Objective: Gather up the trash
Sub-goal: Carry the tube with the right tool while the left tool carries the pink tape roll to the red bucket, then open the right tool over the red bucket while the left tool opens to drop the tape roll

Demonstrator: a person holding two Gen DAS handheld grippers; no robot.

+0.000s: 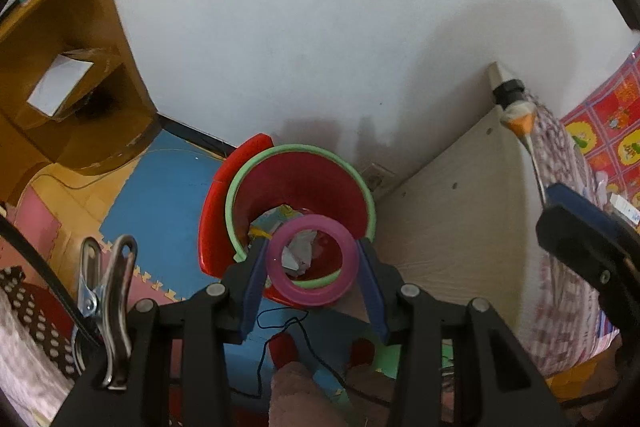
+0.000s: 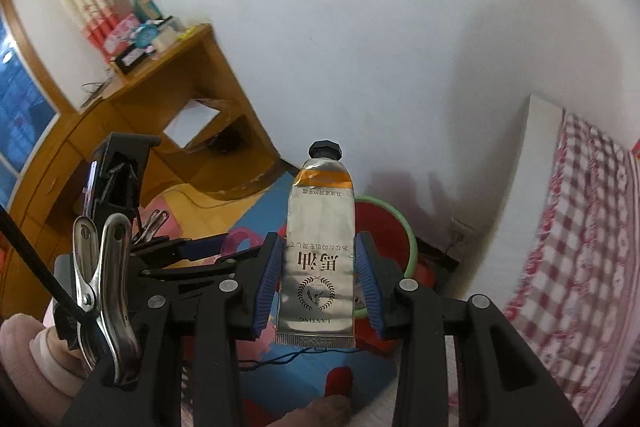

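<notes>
- The step in hand looks like the drop-off: both loads are being brought to the red bin (image 1: 304, 187) with the green rim, which stands on the blue floor mat (image 1: 160, 195) in the corner by the white wall.
- The left gripper (image 1: 312, 263) is clamped on a pink ring (image 1: 312, 297) that hangs right over the bin's mouth (crumpled paper (image 1: 298, 253) already lies inside).
- The right gripper (image 2: 318, 267) holds a silver tube (image 2: 320, 251) with an orange band, black cap pointing away; the bin (image 2: 384, 227) shows behind and below it, off to the right.
- Next, I judge, the left pads should part to let the ring fall in.
- The right hand needs to get squarely over the opening before letting go, or the tube may land on the mat.
</notes>
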